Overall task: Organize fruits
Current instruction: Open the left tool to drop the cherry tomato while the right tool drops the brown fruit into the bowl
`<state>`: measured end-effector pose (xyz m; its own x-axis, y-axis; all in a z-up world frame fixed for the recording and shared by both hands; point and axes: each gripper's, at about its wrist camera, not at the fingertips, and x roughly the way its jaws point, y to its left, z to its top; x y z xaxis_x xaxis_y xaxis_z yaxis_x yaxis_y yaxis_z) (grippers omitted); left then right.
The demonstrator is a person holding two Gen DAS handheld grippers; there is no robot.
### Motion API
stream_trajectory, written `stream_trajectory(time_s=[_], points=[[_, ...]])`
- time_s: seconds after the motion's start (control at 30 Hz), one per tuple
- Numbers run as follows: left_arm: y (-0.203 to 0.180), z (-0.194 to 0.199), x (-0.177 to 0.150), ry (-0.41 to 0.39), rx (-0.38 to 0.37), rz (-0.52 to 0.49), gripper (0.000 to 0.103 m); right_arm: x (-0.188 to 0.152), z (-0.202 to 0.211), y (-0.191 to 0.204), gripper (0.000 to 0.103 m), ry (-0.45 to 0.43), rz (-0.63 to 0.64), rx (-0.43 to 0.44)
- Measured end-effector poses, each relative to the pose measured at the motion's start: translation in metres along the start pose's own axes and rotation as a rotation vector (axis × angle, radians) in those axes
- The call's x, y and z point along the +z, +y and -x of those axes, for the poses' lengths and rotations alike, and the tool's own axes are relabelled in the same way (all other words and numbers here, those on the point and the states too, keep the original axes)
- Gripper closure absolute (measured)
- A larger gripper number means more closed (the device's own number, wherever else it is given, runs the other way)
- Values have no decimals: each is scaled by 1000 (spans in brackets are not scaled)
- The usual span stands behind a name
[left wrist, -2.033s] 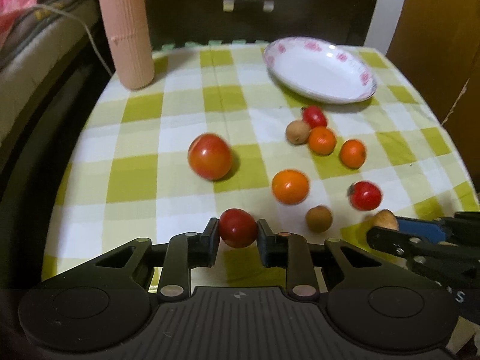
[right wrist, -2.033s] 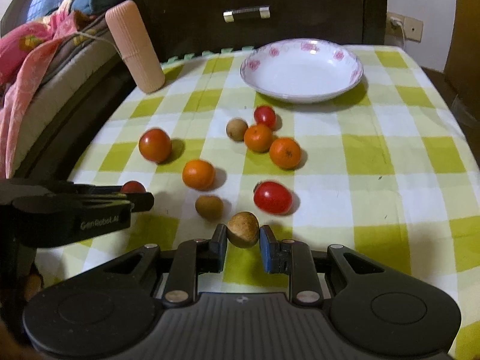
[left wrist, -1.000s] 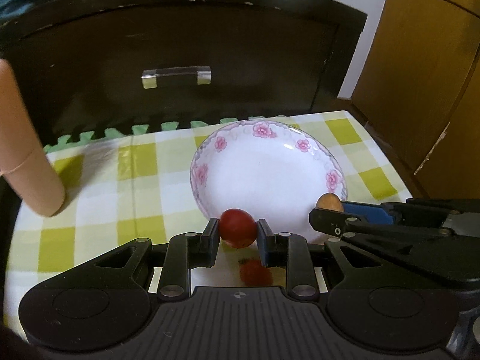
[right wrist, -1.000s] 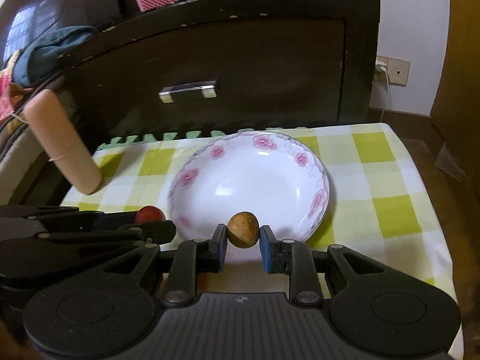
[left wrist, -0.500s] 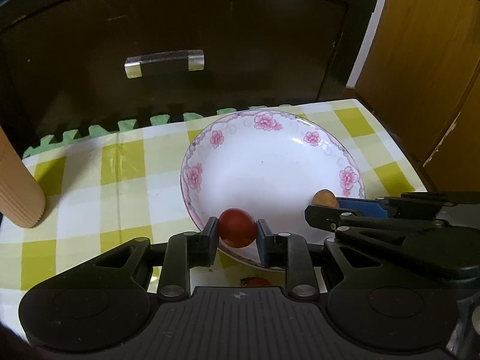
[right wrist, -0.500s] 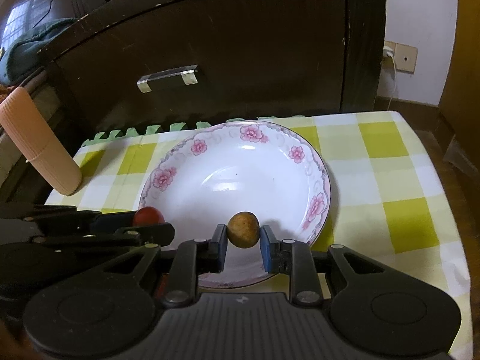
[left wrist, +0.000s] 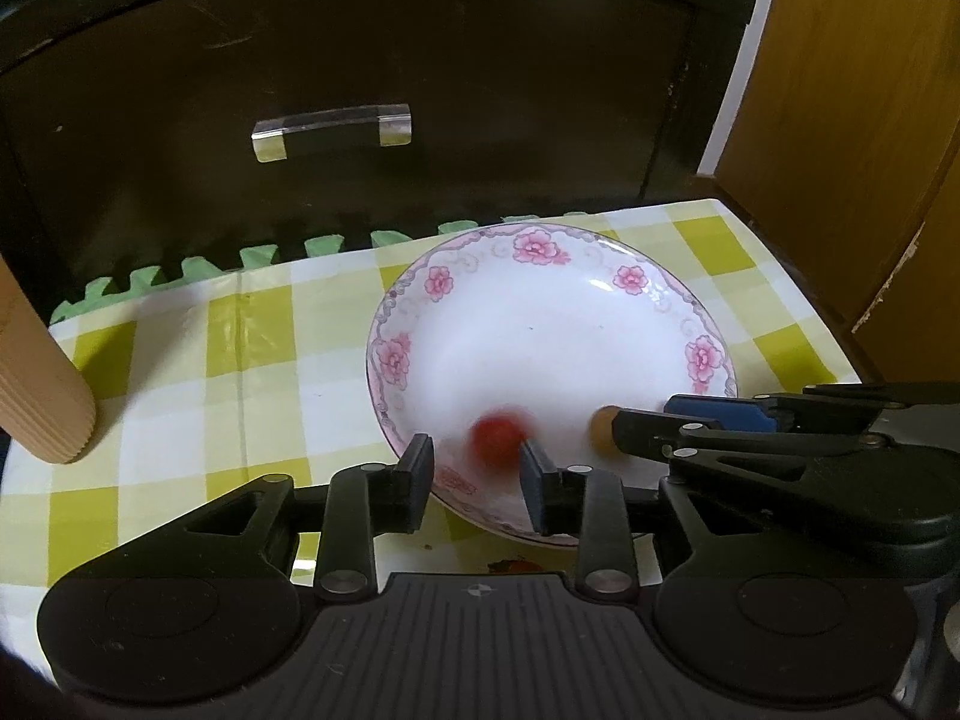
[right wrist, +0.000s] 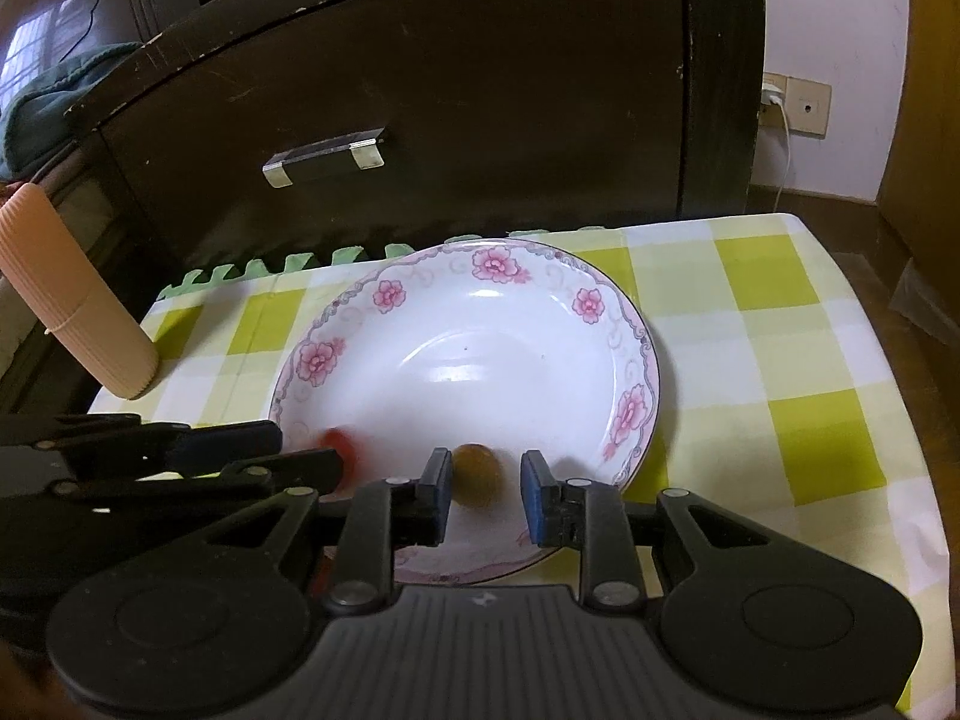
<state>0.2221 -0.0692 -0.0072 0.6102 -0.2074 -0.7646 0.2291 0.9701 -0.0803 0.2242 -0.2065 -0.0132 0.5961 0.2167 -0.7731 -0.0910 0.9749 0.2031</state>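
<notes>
both grippers are now standing open over the white porcelain plate with pink flowers round its rim [right wrist: 624, 414], where half a second ago each was clamped on a fruit. the left gripper [left wrist: 477, 483] is showing a clear gap between its jaws, and the small red tomato [left wrist: 498, 433] is dropping out as a smear of red against the white, close to the right-hand jaw (too blurred to tell whether it is touching the plate yet). the right gripper [right wrist: 485, 498] is likewise spread, with the small round brown fruit [right wrist: 476, 476] sitting loose between the blue-padded jaws, apart from both, over the near inner slope of the plate.

judging from that, this is the release step: the first two fruits are going into the plate, which otherwise looks empty. a sliver of another red fruit [left wrist: 515, 566] is peeking out under the left gripper's body, so more seem to be waiting on the near side.

the plate is resting on a yellow-green and white checked tablecloth [right wrist: 780, 348], with a green zigzag foam mat edge [left wrist: 270, 258] showing at the far side. a ribbed peach-pink cylinder [right wrist: 78, 300] is standing near the left corner. behind the table a dark wooden cabinet with a clear bar handle [right wrist: 327, 157] is filling the background, and a wall socket with a white cable [right wrist: 786, 102] is sitting to its right.
</notes>
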Motion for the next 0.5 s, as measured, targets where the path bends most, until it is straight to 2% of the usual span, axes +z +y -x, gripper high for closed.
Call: stream_trajectory(time_s=[0.5], points=[[1, 12, -2, -13, 24, 3, 57, -2, 9, 7, 77, -24, 27, -16]])
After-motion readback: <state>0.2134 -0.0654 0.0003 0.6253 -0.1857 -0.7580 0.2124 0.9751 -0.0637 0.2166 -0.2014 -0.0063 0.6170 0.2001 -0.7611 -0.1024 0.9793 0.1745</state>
